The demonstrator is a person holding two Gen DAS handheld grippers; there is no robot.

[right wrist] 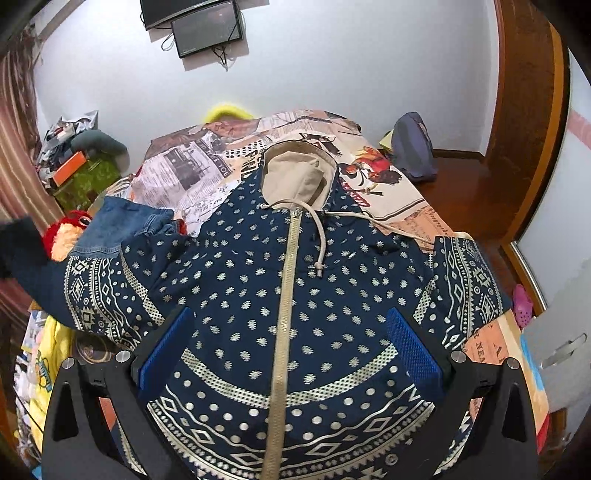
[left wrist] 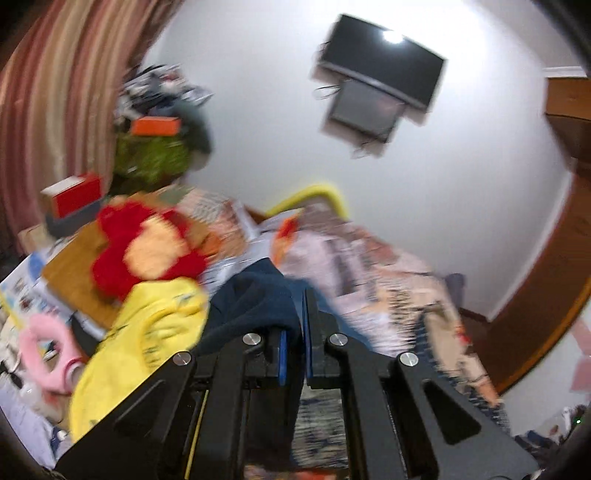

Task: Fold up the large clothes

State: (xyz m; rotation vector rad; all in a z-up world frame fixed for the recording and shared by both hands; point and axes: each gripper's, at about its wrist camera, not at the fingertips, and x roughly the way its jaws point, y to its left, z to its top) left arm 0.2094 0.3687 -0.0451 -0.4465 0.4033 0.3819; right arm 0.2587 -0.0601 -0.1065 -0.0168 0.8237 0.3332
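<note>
Blue-padded fingers (right wrist: pixel 166 350) of the right gripper (right wrist: pixel 290 354) are being held wide apart, nothing between them, just above the lower front of the navy patterned hoodie (right wrist: pixel 240 280). Ahead of this claw the garment is lying spread, zipped up, on the bedcover (right wrist: pixel 177 170), its beige hood (right wrist: pixel 295 177) farthest away. Newspaper-style print on that cover is partly readable: "YOU" beside the hood, "NEA" by the right sleeve. Off to the left, the hoodie's dark cuff (left wrist: pixel 255 299) is being pinched in the closed left gripper (left wrist: pixel 293 332). Beyond both claws, two dark screens (right wrist: pixel 207 29) are hanging on the wall.
</note>
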